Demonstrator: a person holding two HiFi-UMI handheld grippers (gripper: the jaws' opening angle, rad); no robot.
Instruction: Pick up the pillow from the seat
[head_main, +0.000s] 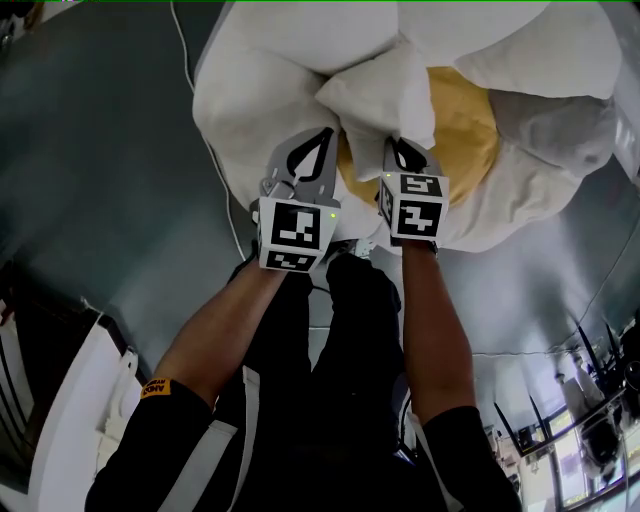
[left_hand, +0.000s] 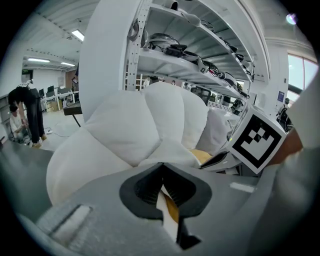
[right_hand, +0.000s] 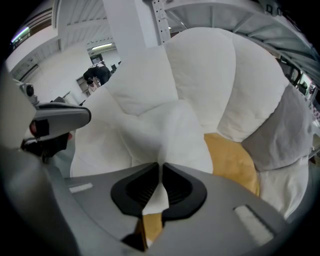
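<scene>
Right gripper (right_hand: 160, 167): jaws nearly together, pinching a white fold of the pillow (right_hand: 167, 132), fabric bunched between the pads. Left gripper (left_hand: 161, 167): same, jaws clamped on a thin white edge of the pillow, with yellow showing just behind it.

In the head view, left gripper (head_main: 322, 140) and right gripper (head_main: 402, 150) sit side by side, close together, each biting the near edge of the pillow (head_main: 385, 95). The pillow is straight ahead of both grippers, touching the jaw tips. It lies on the yellow centre (head_main: 465, 125) of the seat (head_main: 250, 90).

Seat: puffy white lobes around and beyond the pillow, plus a grey lobe (right_hand: 280, 130) to the right of the right gripper. Grey floor (head_main: 100, 150) under the seat.

Far behind the seat, from the left gripper view: metal shelf (left_hand: 190, 55) loaded with gear; a person (left_hand: 25, 115) stands off to the left.
</scene>
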